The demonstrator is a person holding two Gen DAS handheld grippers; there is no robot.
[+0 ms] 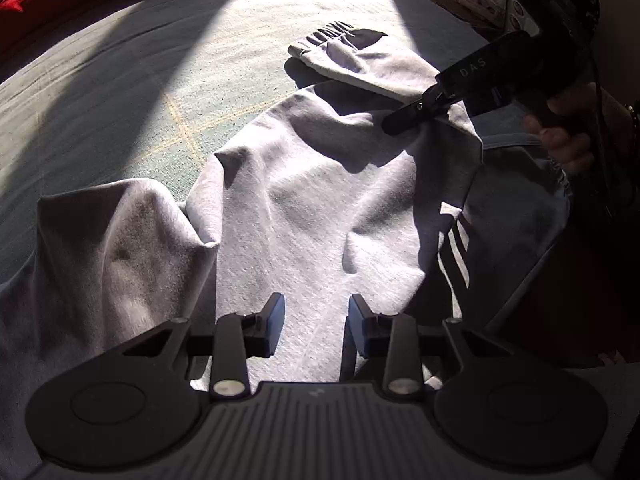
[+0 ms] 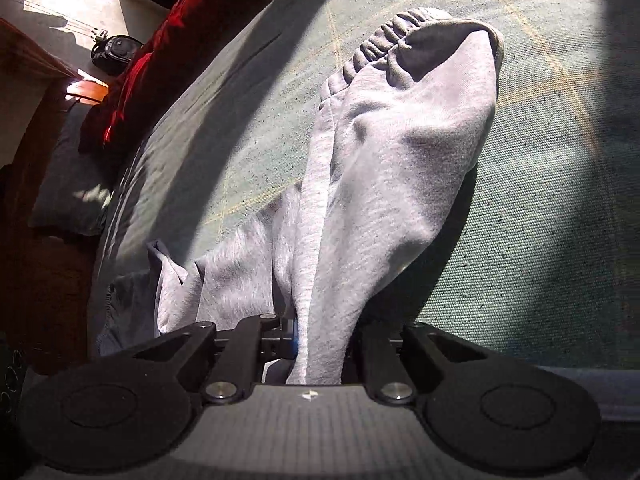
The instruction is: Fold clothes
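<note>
Sunlit green bedding (image 1: 120,92) carried grey sweatpants (image 1: 304,200), spread and rumpled. Its jaws apart, the left claw (image 1: 316,330) hovered over the fabric. The right claw (image 1: 394,122), its body lettered "DAS", pinched one leg below its elastic cuff (image 2: 384,44).

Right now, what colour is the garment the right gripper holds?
Light heather grey sweatpants with a ribbed cuff, shown best in the right wrist view.

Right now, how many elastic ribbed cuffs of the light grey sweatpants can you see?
1: the gathered ribbed cuff at the far end of the light grey sweatpants' leg pinched by the right gripper. Another may be hidden under folds.
</note>
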